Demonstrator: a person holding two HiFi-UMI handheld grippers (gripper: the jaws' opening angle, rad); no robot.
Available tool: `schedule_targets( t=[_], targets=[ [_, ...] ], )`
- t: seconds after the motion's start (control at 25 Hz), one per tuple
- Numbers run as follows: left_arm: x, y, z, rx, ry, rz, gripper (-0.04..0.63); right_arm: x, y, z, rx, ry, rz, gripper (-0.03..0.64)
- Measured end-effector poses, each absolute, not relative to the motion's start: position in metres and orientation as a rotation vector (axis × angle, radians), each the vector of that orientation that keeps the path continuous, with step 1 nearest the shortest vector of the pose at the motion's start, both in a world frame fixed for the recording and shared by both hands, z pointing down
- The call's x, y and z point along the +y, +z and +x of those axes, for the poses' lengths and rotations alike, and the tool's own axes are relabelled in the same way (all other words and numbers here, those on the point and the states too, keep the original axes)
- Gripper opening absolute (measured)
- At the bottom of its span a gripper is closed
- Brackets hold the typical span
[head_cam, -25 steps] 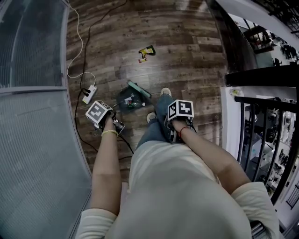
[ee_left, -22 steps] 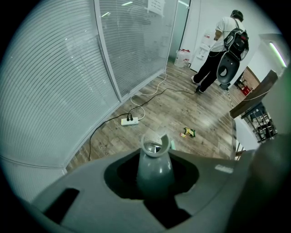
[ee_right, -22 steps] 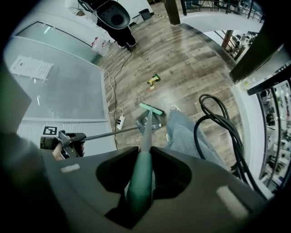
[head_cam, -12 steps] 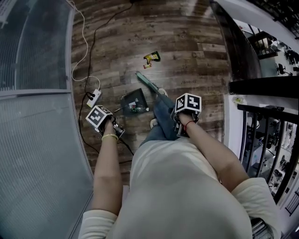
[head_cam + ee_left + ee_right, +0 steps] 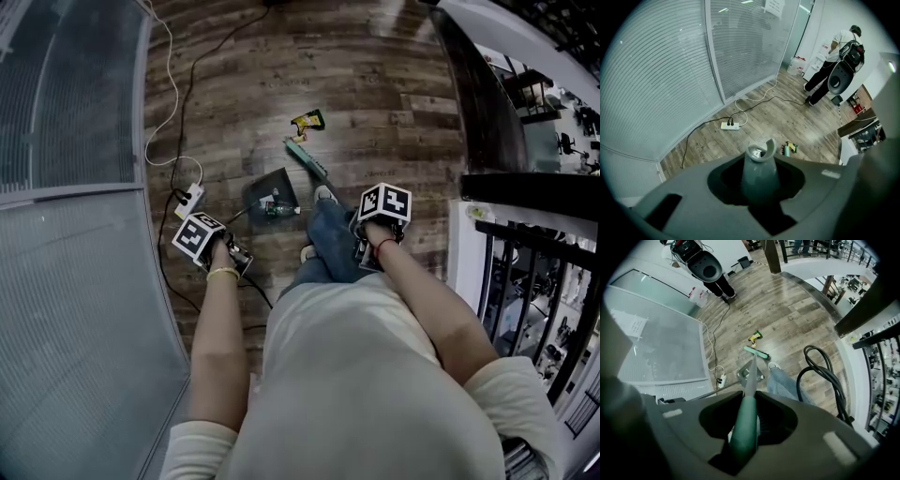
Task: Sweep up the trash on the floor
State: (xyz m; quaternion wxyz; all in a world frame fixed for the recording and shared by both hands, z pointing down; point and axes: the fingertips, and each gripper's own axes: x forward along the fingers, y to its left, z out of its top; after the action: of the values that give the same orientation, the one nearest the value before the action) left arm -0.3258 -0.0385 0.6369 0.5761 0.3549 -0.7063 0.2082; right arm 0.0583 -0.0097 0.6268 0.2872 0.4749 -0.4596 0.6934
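Trash (image 5: 307,122) lies just beyond the broom (image 5: 307,158), dustpan (image 5: 262,187) left of it.

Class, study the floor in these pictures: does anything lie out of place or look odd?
A yellow wrapper lies loose on the wooden floor just past the broom, outside the dustpan. A power strip sits out on the open floor too.

On the wooden floor (image 5: 375,84) the green broom (image 5: 307,157) rests its head near a yellow wrapper (image 5: 307,122); the dark dustpan (image 5: 270,192), holding scraps (image 5: 277,208), sits just beside it.
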Motion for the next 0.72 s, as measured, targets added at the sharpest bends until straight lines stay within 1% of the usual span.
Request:
schedule_targets(
  t=[0.44, 0.72],
  targets=[
    [-0.096, 0.631, -0.308, -1.722, 0.351, 0.796, 0.093, -0.063, 0.633, 0.09, -1.226, 1.807, 1.273, 0.096],
    [-0.124, 0.631, -0.301, -1.746, 0.355, 0.773, 0.092, -0.099, 0.635, 0.102, -1.269, 1.718, 1.261, 0.097]
  ],
)
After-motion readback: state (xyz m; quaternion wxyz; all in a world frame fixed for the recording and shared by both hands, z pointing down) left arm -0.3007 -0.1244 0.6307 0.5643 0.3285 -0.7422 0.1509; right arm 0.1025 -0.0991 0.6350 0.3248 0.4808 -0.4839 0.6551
